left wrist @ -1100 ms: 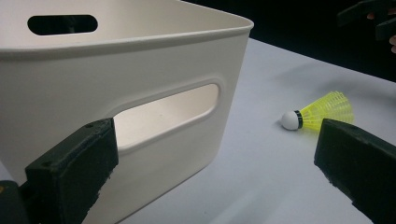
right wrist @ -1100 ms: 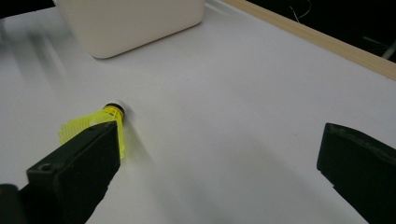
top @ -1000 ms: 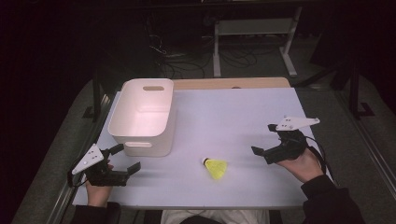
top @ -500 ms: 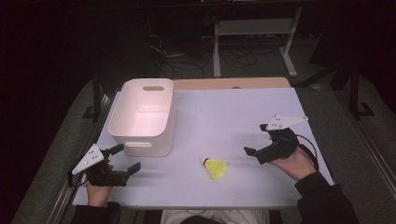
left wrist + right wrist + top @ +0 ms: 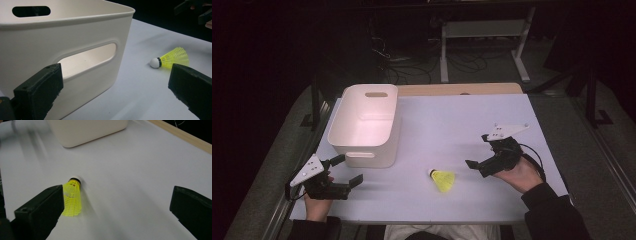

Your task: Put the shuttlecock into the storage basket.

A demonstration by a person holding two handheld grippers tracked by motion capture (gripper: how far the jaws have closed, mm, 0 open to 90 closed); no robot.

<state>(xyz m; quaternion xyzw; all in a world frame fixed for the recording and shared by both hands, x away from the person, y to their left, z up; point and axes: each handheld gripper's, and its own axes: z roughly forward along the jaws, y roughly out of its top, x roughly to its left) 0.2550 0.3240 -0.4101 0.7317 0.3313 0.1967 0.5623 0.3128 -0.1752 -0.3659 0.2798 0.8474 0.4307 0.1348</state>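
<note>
A yellow shuttlecock [image 5: 443, 180] with a white cork lies on its side on the pale table [image 5: 452, 120], cork pointing left. My right gripper [image 5: 478, 150] hovers just to its right, open, with nothing between the jaws. In the right gripper view the shuttlecock [image 5: 72, 197] lies just inside the left jaw of the gripper [image 5: 117, 197]. My left gripper [image 5: 348, 169] is open at the table's near left corner, facing the white bin [image 5: 367, 125]. In the left gripper view the bin [image 5: 75, 37] is close ahead of the gripper [image 5: 116, 75] and the shuttlecock [image 5: 172, 57] lies to the right.
The white bin has handle slots and nothing in it. A wooden strip [image 5: 462, 89] edges the far side of the table. Beyond it the dark floor holds cables and a white stand [image 5: 484, 30]. Bare table lies between the bin and my right gripper.
My right gripper has moved left and nearer, closing in on the shuttlecock. The left gripper, the bin and the shuttlecock have stayed put.
</note>
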